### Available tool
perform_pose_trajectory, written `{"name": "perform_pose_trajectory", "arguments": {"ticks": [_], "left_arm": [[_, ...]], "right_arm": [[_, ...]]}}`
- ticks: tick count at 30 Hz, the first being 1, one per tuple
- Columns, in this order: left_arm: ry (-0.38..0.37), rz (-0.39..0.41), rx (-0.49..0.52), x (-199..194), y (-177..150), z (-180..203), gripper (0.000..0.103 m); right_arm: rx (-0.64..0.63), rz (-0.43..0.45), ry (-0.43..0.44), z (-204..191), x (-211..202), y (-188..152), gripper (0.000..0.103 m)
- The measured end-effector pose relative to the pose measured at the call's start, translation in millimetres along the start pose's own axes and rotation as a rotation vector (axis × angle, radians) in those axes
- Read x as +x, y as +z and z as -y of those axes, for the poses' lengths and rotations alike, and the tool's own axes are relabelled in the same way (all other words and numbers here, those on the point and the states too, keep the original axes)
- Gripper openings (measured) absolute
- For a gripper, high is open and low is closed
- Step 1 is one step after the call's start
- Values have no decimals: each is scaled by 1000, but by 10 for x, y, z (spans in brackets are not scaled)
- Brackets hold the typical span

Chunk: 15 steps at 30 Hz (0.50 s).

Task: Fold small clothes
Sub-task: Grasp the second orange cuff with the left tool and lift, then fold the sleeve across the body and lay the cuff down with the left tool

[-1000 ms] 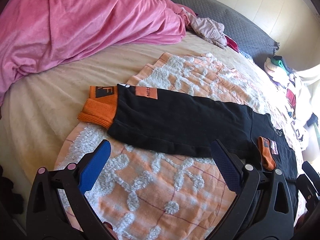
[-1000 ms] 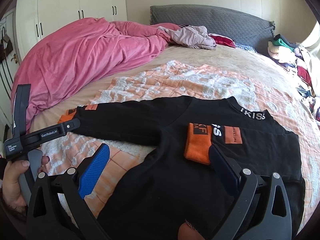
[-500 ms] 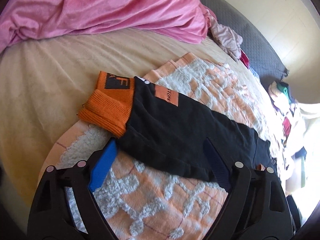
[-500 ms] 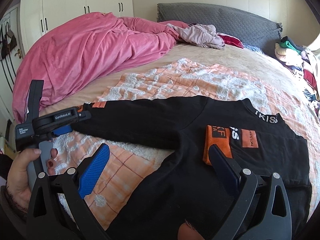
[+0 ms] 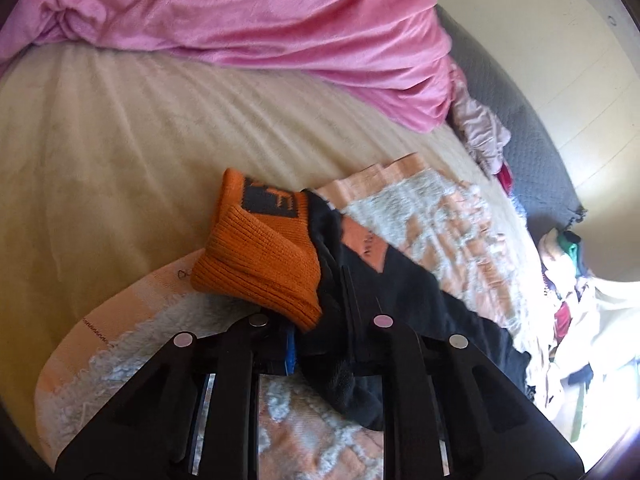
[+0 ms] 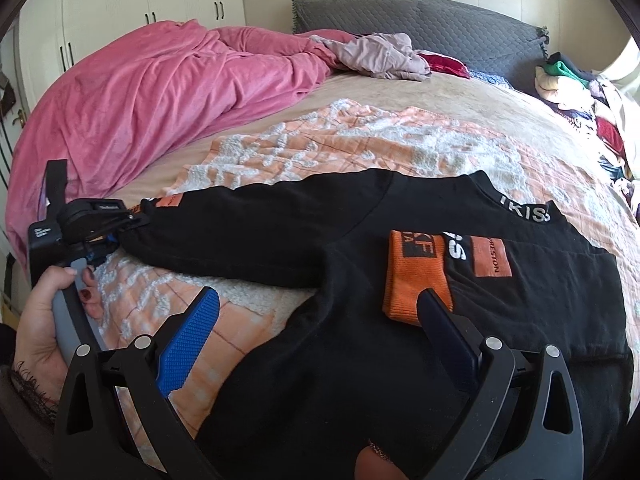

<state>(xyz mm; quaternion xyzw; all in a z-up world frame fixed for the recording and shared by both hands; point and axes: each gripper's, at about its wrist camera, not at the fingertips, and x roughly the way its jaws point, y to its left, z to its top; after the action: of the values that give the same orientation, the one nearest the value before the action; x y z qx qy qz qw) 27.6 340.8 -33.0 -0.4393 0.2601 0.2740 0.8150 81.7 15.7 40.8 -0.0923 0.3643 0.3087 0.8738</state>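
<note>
Closing since a second ago, my left gripper (image 5: 316, 320) now pinches the black sweater's (image 6: 360, 260) outstretched sleeve beside its orange cuff (image 5: 260, 264), ready to fold it inward, while my right gripper (image 6: 316, 320) hovers with fingers apart over the body on the orange blanket (image 6: 320, 136).

Your frames are bright with daylight from beyond the right gripper (image 6: 316, 312), blowing out the far right edge (pure white glare); fisheye bending darkens every corner, and the left wrist view looks slightly motion-smeared
</note>
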Motion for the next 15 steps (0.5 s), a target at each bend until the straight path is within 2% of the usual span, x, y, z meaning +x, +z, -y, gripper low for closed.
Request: {"name": "perform_pose_trajectory", "arguments": {"ticks": [8,15], "left_arm": [[-150,92,102,-350,-34,340,9],[-283,108,158,-525,-138,586,9]], "right_arm": [[132,19,-36,333,-62,-108,98],[227,55,-98,606,-217,-217,98]]}}
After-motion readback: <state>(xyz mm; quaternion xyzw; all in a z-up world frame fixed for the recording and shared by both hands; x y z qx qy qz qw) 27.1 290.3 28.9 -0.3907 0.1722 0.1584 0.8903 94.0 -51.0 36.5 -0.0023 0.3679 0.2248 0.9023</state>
